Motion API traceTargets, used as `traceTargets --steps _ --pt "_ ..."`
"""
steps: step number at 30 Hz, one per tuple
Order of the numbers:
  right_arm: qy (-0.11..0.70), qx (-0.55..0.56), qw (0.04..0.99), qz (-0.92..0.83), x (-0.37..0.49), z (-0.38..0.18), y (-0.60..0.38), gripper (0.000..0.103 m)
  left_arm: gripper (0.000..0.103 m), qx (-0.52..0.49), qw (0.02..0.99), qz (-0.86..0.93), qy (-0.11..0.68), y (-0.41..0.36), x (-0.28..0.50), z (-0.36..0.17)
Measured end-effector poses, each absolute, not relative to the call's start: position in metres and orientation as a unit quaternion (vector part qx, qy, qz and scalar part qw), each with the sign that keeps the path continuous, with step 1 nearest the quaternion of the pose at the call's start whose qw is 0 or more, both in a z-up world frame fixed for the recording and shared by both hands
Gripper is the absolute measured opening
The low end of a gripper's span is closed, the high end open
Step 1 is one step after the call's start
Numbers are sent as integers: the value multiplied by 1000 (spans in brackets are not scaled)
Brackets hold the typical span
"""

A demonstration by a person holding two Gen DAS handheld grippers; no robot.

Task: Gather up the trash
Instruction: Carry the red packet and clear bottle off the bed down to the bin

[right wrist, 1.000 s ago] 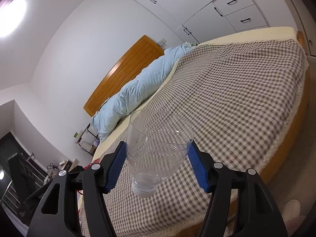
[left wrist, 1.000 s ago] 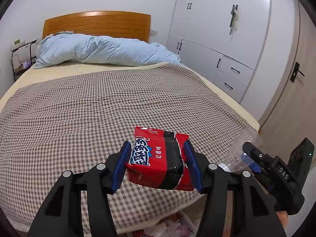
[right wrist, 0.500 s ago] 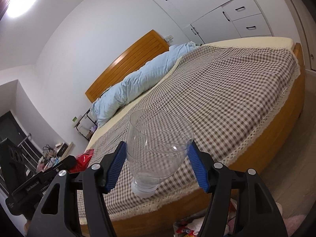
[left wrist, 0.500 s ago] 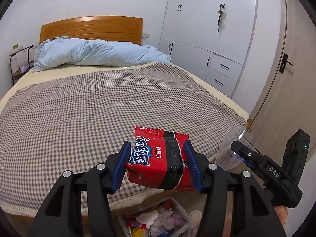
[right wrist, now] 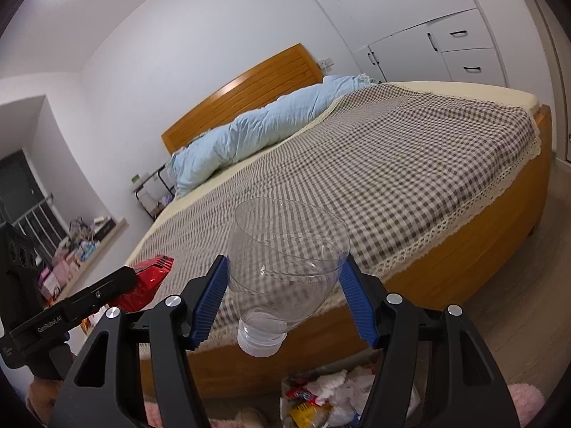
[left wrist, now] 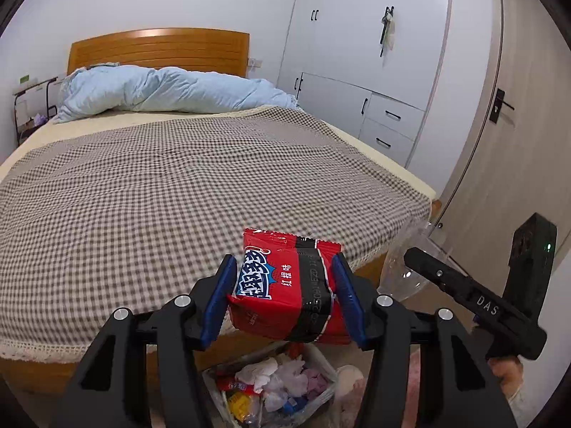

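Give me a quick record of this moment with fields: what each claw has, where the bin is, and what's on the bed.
left claw: shut on red snack packet, held in the air off the foot of the bed
right claw: shut on clear cut-off plastic bottle top, white cap pointing down
trash bin: on the floor by the bed's foot, below both claws, already holding wrappers and tissues
bed: brown checked cover, crumpled light blue duvet at the wooden headboard

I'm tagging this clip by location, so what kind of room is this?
A bedroom, most likely. A bed with a wooden headboard, a checked bedspread and a pale blue duvet fills the view, with white built-in wardrobes along the wall.
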State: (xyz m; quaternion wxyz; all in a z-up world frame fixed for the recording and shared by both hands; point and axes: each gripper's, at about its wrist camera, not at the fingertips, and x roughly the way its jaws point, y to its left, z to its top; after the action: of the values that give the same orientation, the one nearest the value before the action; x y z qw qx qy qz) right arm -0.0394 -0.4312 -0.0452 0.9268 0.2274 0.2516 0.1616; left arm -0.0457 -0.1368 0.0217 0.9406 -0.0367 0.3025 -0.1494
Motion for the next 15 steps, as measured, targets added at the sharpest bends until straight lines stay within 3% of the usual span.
traceTargets --steps 15 --pt "305 165 923 166 -59 -93 -414 62 52 -18 924 -165 345 -146 -69 -41"
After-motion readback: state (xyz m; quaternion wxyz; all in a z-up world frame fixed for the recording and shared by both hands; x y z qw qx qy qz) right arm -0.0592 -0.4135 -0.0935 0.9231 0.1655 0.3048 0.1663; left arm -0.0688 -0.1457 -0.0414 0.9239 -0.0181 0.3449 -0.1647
